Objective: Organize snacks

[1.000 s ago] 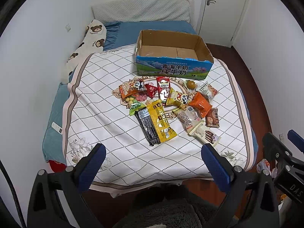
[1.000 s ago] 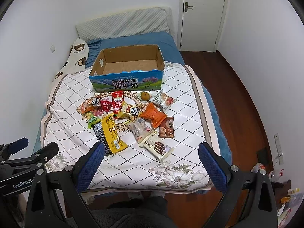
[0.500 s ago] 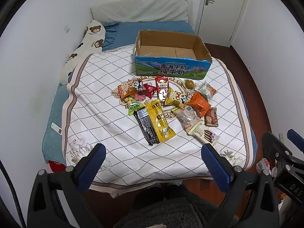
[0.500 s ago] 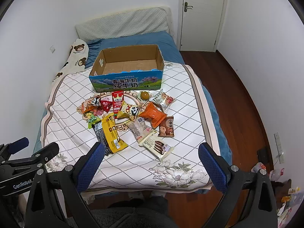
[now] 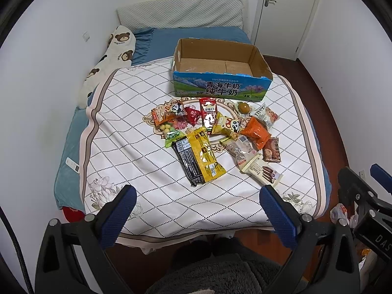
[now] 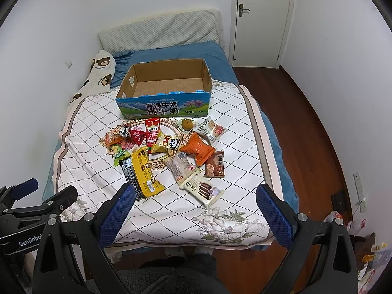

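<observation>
Snack count: over a dozen packets lie loose on the white diamond-quilted cover, none boxed, so the sorting looks not yet begun.
Box: the open cardboard milk carton with blue printed sides stands upright just beyond the pile; its floor is bare in both views, and its low front wall faces the snacks, which should make dropping them in easy.
Pile layout: the packets are clustered around the cover's central medallion, many overlapping, probably tipped out together.
Nearest packets: the long yellow foil packet lies partly over the black foil packet, and the cream wafer packet with brown sticks sits closest to the right side.
Far edge: the round brown sealed egg-like snack and the clear cookie packet rest just beside the box front.
Middle: the puffy orange crisp bag overlaps its neighbours; puffed bags probably slip if pinched hard.
Left gripper: blue-padded jaws spread wide, holding nothing, hanging back over the bed's foot, well apart from every packet.
Right gripper: likewise wide apart and empty, at the same end of the bed.
Likely first move: each claw taking the packet nearest its own side.
</observation>
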